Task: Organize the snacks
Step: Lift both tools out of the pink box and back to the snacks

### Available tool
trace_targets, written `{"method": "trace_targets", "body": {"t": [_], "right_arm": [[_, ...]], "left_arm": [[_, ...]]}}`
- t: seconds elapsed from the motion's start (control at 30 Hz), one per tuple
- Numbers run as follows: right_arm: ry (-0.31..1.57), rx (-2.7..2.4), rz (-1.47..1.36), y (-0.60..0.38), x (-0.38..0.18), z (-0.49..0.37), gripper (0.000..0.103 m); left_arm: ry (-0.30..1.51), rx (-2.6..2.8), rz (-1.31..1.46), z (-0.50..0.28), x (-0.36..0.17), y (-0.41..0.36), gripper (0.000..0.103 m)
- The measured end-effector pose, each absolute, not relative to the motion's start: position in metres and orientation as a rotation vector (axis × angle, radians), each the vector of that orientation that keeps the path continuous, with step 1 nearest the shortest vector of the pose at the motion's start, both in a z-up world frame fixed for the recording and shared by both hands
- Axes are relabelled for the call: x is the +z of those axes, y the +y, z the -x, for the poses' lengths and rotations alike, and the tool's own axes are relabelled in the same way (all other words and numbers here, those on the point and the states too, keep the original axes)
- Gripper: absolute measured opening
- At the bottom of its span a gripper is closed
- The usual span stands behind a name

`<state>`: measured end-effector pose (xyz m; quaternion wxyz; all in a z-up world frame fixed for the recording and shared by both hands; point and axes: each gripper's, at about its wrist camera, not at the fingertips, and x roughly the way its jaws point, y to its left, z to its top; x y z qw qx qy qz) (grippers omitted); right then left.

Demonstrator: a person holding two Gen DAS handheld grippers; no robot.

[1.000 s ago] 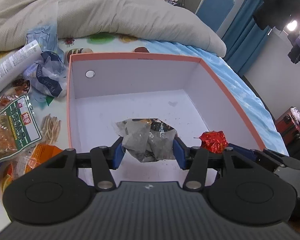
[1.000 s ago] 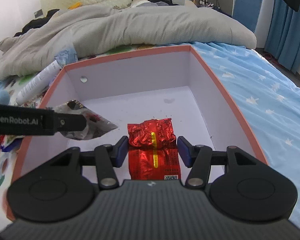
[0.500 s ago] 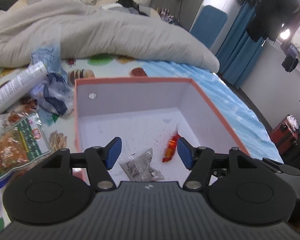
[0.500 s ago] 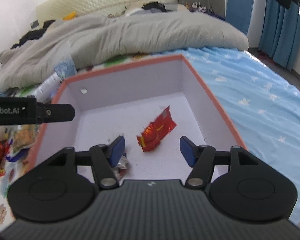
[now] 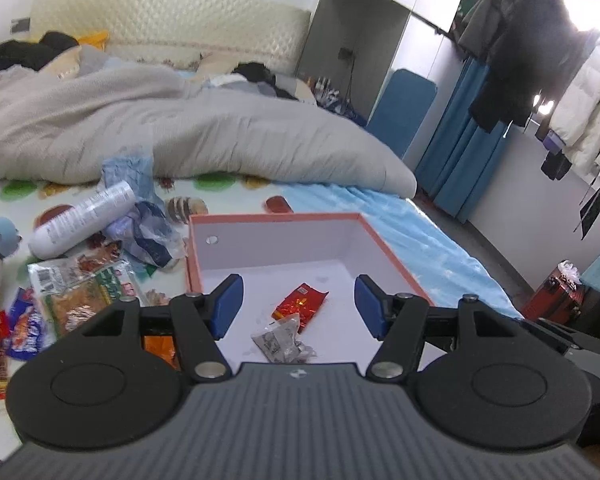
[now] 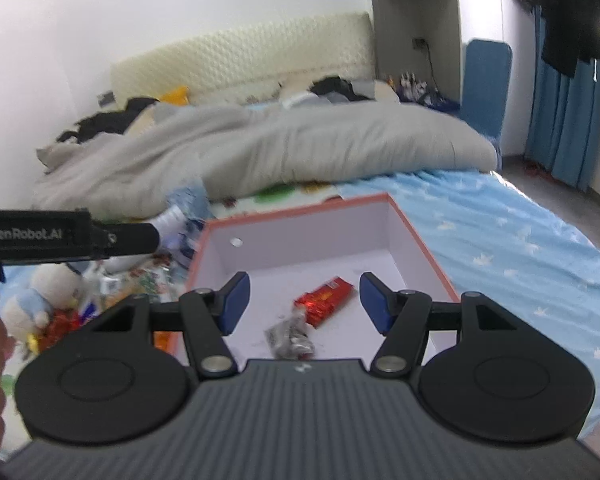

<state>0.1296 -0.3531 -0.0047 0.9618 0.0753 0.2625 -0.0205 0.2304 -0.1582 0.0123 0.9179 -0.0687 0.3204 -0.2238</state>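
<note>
An orange-rimmed box with a white inside (image 5: 274,246) (image 6: 300,236) sits on the bed. On its floor lie a red foil snack packet (image 5: 300,304) (image 6: 325,300) and a crumpled silver packet (image 5: 282,342) (image 6: 290,336), side by side. My left gripper (image 5: 298,306) hangs open well above the box, nothing between its blue pads. My right gripper (image 6: 304,302) is also open and empty, raised over the box. In the right wrist view, the left gripper's black body (image 6: 68,234) reaches in from the left edge.
Left of the box lie loose snack bags (image 5: 80,288), a white bottle (image 5: 86,218), crumpled blue plastic (image 5: 148,232) and a plush toy (image 6: 46,294). A grey duvet (image 5: 172,136) lies behind. The blue starred sheet (image 6: 520,248) spreads right of the box; coats hang far right.
Both grippers let go of their packets, silver from the left and red from the right, which now lie in the box. Both have risen and drawn back, so the box looks smaller.
</note>
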Motion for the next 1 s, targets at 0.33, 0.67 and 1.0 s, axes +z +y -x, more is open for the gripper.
{"method": "trace_targets", "body": {"t": [0.33, 0.67, 1.0], "right_arm": [[0.461, -0.005, -0.142, -0.321, 0.018, -0.079, 0.063], [0.481, 0.075, -0.172, -0.277, -0.001, -0.043, 0.063], [0.558, 0.155, -0.115, -0.241, -0.030, -0.025, 0.063]], "left_arm": [[0.562, -0.445, 0.155, -0.153, 0.040, -0.110, 0.067], [0.521, -0.423, 0.170, -0.085, 0.031, -0.053, 0.067], [0.546, -0.218, 0.194, -0.035, -0.011, 0.017, 0.068]]}}
